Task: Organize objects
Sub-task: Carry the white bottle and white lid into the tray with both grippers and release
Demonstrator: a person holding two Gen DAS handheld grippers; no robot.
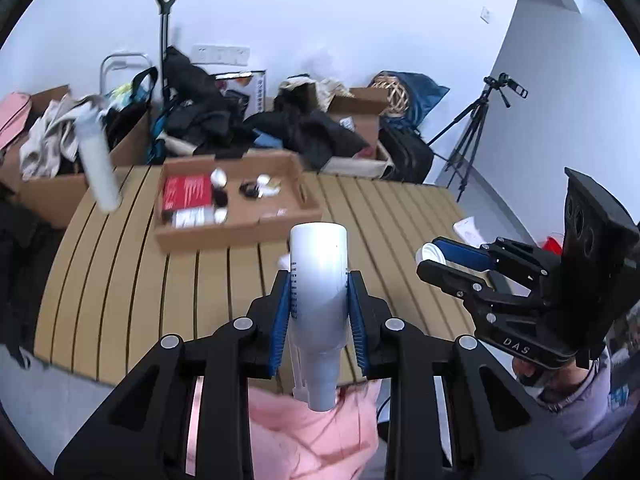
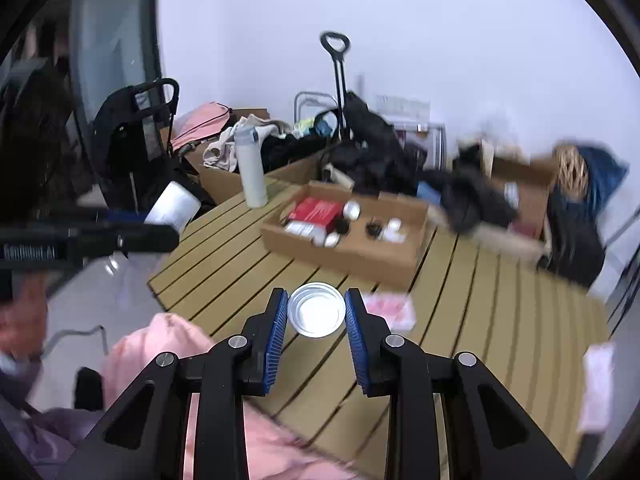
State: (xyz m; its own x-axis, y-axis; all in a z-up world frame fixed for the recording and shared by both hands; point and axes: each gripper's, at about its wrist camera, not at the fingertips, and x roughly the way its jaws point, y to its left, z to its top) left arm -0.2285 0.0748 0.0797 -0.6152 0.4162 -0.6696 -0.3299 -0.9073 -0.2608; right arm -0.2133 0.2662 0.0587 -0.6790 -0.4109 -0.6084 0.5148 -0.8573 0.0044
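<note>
Left gripper (image 1: 318,288): clamped on a white bottle (image 1: 318,280), blue pads pressed to both its sides; the bottle's neck points back toward the camera and its flat base points forward, held above the table (image 1: 120,280).

Right gripper (image 2: 316,312): closed on a small white cap (image 2: 316,311) held open side toward the camera. In the left wrist view the cap (image 1: 430,254) sits at the tips of this gripper (image 1: 440,260), off to the right of the bottle and apart from it.

Cardboard tray (image 1: 236,232): ahead of both grippers on the table, already holding a red box (image 1: 188,192) and several small items.

Tall white flask (image 2: 250,168): standing on the table's far left edge, well beyond the left gripper.

Likely step: my guess is that cap and bottle belong together and should be joined or placed in the tray.

Risk, bottle slip: the bottle is smooth and round, gripped across its curved body, so it could rotate or slide out if tilted or pushed axially while capping.

Risk, cap loss: the cap is shallow and held only at its rim; a skewed approach to the neck could pop it free.

Risk, misalignment: the neck faces away from the cap, so one gripper must reorient first.

Risk, tray: crowded contents could be knocked when setting anything down.
</note>
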